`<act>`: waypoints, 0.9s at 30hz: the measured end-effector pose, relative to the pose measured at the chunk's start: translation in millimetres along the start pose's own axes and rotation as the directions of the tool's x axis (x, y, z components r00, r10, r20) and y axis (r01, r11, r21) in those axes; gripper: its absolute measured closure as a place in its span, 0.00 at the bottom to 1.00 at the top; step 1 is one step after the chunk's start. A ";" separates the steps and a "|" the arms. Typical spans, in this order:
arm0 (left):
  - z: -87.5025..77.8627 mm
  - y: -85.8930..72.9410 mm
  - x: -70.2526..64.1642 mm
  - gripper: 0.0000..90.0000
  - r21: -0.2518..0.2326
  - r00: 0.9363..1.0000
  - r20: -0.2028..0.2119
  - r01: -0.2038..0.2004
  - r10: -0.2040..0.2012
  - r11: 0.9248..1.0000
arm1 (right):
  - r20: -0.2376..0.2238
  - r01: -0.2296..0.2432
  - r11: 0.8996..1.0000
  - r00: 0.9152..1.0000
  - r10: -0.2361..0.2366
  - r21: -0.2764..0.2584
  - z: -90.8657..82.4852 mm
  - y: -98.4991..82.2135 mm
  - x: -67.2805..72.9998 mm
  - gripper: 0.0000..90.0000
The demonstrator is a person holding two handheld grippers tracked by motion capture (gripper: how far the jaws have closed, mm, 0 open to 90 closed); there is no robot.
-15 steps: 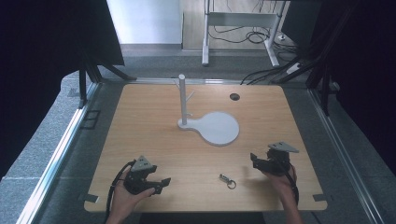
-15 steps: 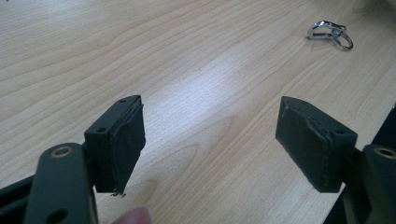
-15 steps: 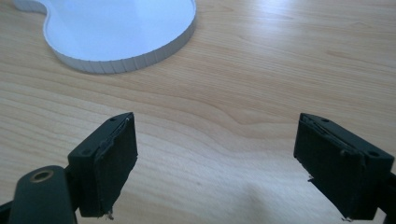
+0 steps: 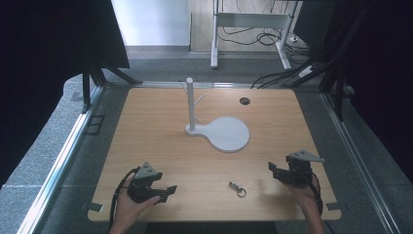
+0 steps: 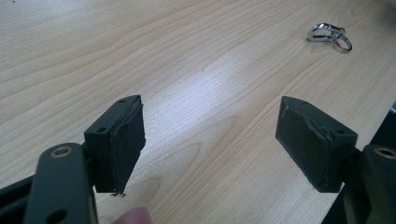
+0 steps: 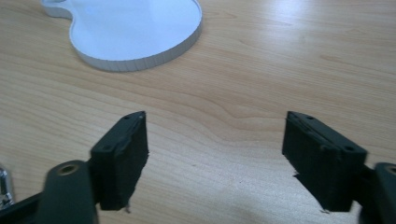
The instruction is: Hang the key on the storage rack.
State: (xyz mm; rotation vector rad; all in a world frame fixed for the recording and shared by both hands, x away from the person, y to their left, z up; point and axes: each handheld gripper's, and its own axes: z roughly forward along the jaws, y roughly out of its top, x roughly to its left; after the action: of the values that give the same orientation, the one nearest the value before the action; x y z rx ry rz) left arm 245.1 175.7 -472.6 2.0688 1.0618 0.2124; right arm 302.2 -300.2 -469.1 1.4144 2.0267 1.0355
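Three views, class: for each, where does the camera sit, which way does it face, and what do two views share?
High view: above the near edge, facing forward and down on the table; both hands with left gripper and right gripper.
Left gripper view: between open jaws, toward the key clip.
Right gripper view: between open jaws, toward the white stand.
Shared: the key clip, high and left gripper views.

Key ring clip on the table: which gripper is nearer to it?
Right, narrowly. The key ring clip lies between them near the front edge: right gripper just beyond it to its right, left gripper farther off to its left.
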 end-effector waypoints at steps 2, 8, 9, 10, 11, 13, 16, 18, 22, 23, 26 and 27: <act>0.5 0.0 -0.1 0.27 0.001 1.000 0.000 0.000 0.000 1.000 | -0.008 0.010 1.000 1.000 -0.010 0.004 0.0 -0.3 0.3 0.32; 4.1 0.0 -2.9 0.27 0.011 1.000 0.005 -0.009 0.009 1.000 | -0.040 0.030 0.999 0.999 -0.031 -0.012 -4.1 2.5 7.2 0.36; 5.3 -0.1 -4.0 0.27 0.016 1.000 0.008 -0.012 0.012 1.000 | -0.046 0.042 0.999 0.998 -0.042 -0.017 -5.4 3.8 9.6 0.37; 5.6 -0.1 -4.4 0.27 0.016 1.000 0.009 -0.012 0.012 1.000 | -0.053 0.045 0.999 0.998 -0.046 -0.015 -5.9 4.2 10.6 0.38; 5.7 0.0 -4.5 0.27 0.016 1.000 0.010 -0.014 0.013 1.000 | -0.058 0.051 0.999 0.997 -0.052 -0.017 -6.4 4.3 11.2 0.38; 5.8 0.1 -4.8 0.27 0.016 1.000 0.008 -0.013 0.013 1.000 | -0.072 0.050 0.999 0.996 -0.051 -0.012 -7.1 5.0 12.0 0.40; 5.2 0.3 -4.5 0.27 0.017 1.000 -0.002 -0.010 0.010 1.000 | -0.089 0.052 0.999 0.995 -0.053 -0.011 -9.0 6.5 13.3 0.41; 4.8 0.3 -4.1 0.27 0.015 1.000 -0.003 -0.007 0.007 1.000 | -0.095 0.053 0.999 0.994 -0.054 -0.009 -10.0 7.3 13.6 0.42; 2.5 -0.3 -1.1 0.27 0.007 1.000 -0.003 0.012 -0.012 1.000 | -0.103 0.069 0.998 0.992 -0.069 0.004 -13.1 12.6 14.9 0.44; 2.5 -0.3 -1.1 0.27 0.007 1.000 -0.003 0.012 -0.012 1.000 | -0.103 0.069 0.998 0.992 -0.069 0.004 -13.1 12.6 14.9 0.44; 0.6 -0.2 1.1 0.26 -0.004 1.000 0.001 0.023 -0.023 1.000 | -0.117 0.087 0.996 0.990 -0.084 0.021 -13.3 15.2 18.4 0.46; 0.6 -0.2 1.1 0.26 -0.004 1.000 0.001 0.023 -0.023 1.000 | -0.117 0.087 0.996 0.990 -0.084 0.021 -13.3 15.2 18.4 0.46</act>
State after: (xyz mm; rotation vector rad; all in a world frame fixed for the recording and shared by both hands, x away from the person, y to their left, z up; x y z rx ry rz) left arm 245.9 176.2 -473.4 2.0519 1.0833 0.2016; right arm 294.6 -284.5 -448.1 1.2944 2.1712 1.0808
